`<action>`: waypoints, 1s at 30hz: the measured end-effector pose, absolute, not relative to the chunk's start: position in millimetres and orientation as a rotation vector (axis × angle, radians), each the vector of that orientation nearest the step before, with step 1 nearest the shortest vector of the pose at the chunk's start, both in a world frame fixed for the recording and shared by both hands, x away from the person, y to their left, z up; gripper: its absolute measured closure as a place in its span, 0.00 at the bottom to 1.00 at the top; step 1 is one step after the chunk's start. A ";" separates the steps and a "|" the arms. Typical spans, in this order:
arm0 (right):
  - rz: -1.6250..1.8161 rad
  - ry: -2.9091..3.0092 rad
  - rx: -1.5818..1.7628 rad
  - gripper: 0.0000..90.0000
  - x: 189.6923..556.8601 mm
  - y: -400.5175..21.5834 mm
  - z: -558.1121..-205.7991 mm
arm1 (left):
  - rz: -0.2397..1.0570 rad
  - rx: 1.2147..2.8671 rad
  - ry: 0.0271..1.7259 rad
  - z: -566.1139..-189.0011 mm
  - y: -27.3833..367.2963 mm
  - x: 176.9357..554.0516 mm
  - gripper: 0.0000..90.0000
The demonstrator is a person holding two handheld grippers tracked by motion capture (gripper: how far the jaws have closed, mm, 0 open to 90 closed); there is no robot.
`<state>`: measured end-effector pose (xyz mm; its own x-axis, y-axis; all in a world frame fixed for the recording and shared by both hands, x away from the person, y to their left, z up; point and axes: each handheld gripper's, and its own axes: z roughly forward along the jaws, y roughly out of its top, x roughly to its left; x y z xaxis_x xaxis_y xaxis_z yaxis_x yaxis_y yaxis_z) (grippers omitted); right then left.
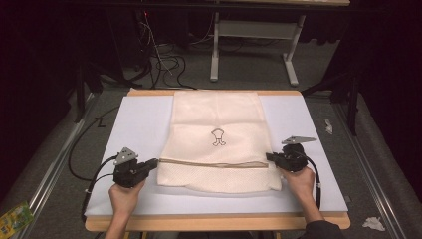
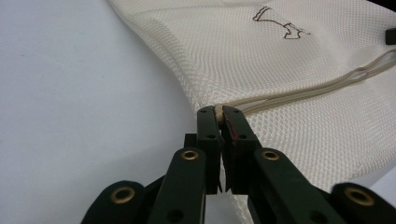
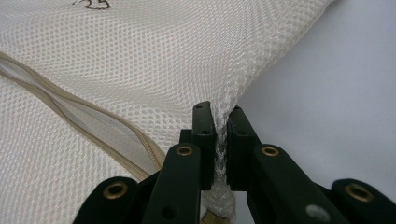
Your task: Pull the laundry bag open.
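A cream mesh laundry bag (image 1: 219, 139) lay flat in the middle of the tabletop (image 1: 139, 124), which was covered by a pale sheet with a wooden edge showing along the near and far sides. The bag ran lengthwise away from the person, its far end reaching the far edge of the tabletop. A small dark outline logo (image 1: 218, 137) sat near the bag's centre, and a beige zipper band (image 1: 214, 163) crossed the bag from side to side, nearer the person than the logo.

The left gripper (image 1: 149, 164) was at the bag's left edge, level with the zipper band. In the left gripper view its jaws were closed on the beige end of the zipper band (image 2: 299, 93), with a bit of the trim pinched between the tips (image 2: 219, 116). The left hand (image 1: 124, 196) held this gripper from the near side of the bag.

The right gripper (image 1: 271, 158) was at the bag's right edge, also level with the zipper band. In the right gripper view its jaws were clamped on a gathered fold of the bag's mesh edge (image 3: 222, 135), the fabric rising slightly into the grip. The right hand (image 1: 298, 181) held it, just right of the bag's near right corner.

On the floor beyond the bag, cables (image 1: 164, 59) trailed near the legs of a white frame (image 1: 254, 35).
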<state>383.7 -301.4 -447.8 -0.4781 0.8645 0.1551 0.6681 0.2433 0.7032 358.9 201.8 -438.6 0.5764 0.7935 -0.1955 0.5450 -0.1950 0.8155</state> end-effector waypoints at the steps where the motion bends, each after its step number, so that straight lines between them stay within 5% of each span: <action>1: 1.064 2.253 1.432 0.95 383.5 -301.5 -448.4 | 0.333 1.877 1.084 -438.7 201.6 359.0 0.96; 19: 1.030 2.251 1.428 0.91 382.5 -299.7 -456.7 | 0.333 1.915 1.097 -444.7 196.2 361.4 0.96; 30: 1.011 2.215 1.417 0.79 378.4 -299.5 -457.1 | 0.343 1.921 1.097 -445.5 194.6 360.2 0.95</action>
